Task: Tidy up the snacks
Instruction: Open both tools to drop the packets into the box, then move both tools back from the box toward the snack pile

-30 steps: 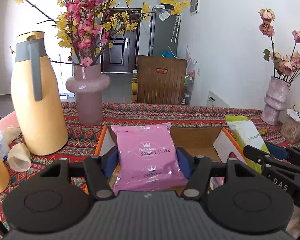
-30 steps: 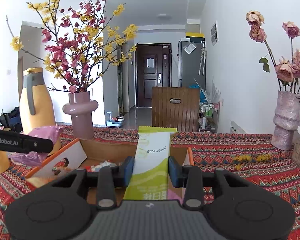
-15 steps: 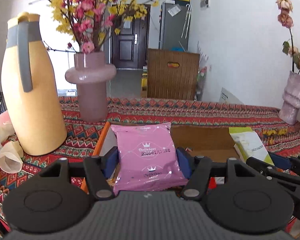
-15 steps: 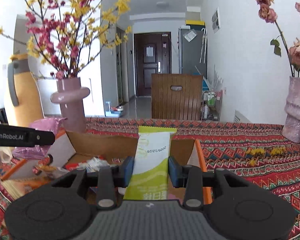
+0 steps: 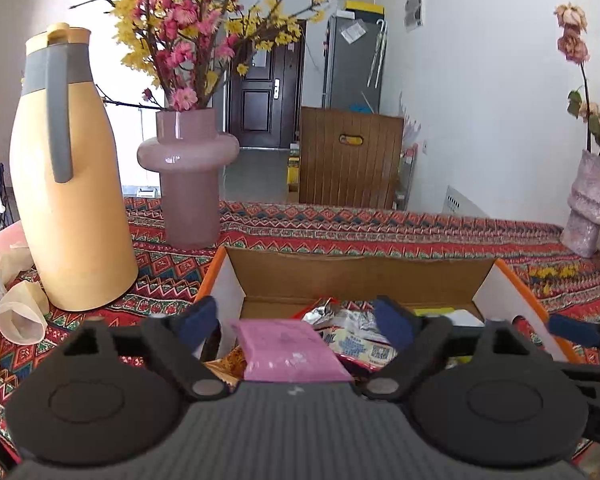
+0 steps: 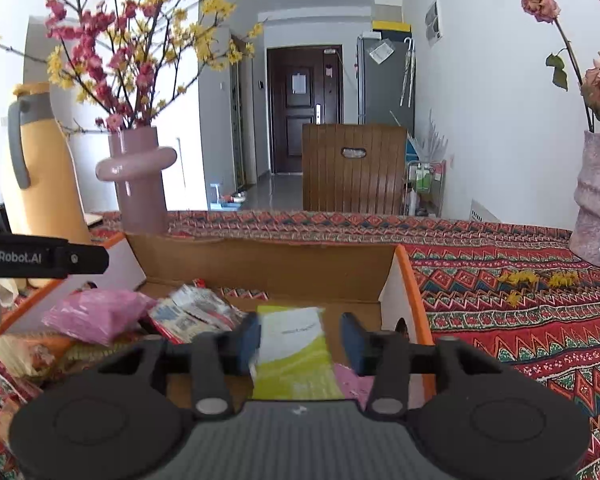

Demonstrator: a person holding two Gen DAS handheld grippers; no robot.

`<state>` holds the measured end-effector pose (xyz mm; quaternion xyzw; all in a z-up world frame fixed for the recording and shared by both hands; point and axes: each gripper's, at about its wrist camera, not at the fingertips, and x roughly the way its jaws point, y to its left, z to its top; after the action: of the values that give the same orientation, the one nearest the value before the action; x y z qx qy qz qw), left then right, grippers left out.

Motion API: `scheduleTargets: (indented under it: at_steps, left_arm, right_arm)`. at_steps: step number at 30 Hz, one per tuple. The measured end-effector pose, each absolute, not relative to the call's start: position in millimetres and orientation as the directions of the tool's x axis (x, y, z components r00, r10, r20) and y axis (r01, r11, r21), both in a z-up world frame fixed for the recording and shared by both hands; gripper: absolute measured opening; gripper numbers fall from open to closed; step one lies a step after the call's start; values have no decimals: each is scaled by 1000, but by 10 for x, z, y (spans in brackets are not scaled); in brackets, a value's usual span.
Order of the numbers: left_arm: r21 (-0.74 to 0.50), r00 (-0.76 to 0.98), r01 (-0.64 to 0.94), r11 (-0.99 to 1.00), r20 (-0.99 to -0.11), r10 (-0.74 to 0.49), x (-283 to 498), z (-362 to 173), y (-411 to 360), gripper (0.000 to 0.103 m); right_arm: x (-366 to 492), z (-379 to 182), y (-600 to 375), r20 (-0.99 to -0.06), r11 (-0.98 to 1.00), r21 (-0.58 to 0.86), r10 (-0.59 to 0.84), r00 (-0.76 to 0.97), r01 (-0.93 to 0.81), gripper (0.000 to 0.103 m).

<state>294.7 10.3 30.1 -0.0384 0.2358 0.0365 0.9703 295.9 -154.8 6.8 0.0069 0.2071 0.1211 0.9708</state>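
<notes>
An open cardboard box point(image 5: 360, 264) with orange edges holds several snack packets. My left gripper point(image 5: 295, 320) hangs over its near left part, jaws opening wide. A pink packet point(image 5: 288, 348) lies flat in the box between and below them, free of both pads. My right gripper point(image 6: 302, 338) is over the box's point(image 6: 260, 264) right part, jaws also opening. A green-and-white packet point(image 6: 296, 356) lies slack between them, blurred, with a gap at the right pad. From the right wrist view, the pink packet point(image 6: 96, 314) rests on other snacks, under a left finger point(image 6: 40, 258).
A yellow thermos jug point(image 5: 68, 184) and a pink vase of blossom branches point(image 5: 188, 184) stand left of the box. Paper cups point(image 5: 20, 316) lie at the far left. A rough pink vase point(image 6: 596, 208) stands at the right on the patterned tablecloth point(image 6: 520, 320).
Both grippers sank toward the box and opened their jaws. The pink packet and the green-and-white packet left the pads and dropped flat into the box.
</notes>
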Motion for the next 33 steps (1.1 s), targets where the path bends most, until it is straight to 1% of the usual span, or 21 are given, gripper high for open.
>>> scheduleTargets:
  at_steps: [1, 2, 4, 5, 6, 16, 21, 27, 33]
  left_arm:
    - [-62, 891, -93, 994, -451, 55, 2924, 316, 105, 103]
    - [-62, 896, -98, 993, -440, 61, 2898, 332, 104, 103]
    - [-64, 902, -98, 993, -428, 61, 2870, 360, 110, 103]
    - [-67, 904, -96, 993, -423, 59, 2860, 369, 112, 103]
    - [-68, 906, -95, 993, -419, 58, 2850, 374, 108, 103]
    - [-69, 915, -98, 993, -399, 63, 2765, 431, 87, 103]
    - [-56, 924, -112, 992, -373, 83, 2660, 532, 46, 103]
    - [-60, 923, -104, 993, -377, 73, 2508, 656, 48, 103]
    - [-58, 919, -88, 994, -390, 59, 2316, 699, 53, 103]
  right_arm:
    - [2933, 86, -1561, -388, 972, 66, 234, 892, -226, 81]
    - [2907, 102, -1577, -376, 972, 67, 232, 897, -223, 89]
    - [2883, 136, -1583, -364, 972, 75, 235, 901, -223, 93]
    - [2867, 142, -1593, -358, 972, 79, 236, 904, -223, 100]
    - [2855, 146, -1600, -353, 972, 80, 235, 906, -221, 103]
    - [2860, 143, -1642, -352, 976, 84, 218, 910, -201, 103]
    - [2790, 247, -1644, -332, 979, 72, 205, 921, -192, 103]
    - [2568, 504, -1650, -276, 977, 58, 215, 937, -207, 103]
    - [2348, 618, -1685, -255, 972, 49, 235, 938, -230, 103]
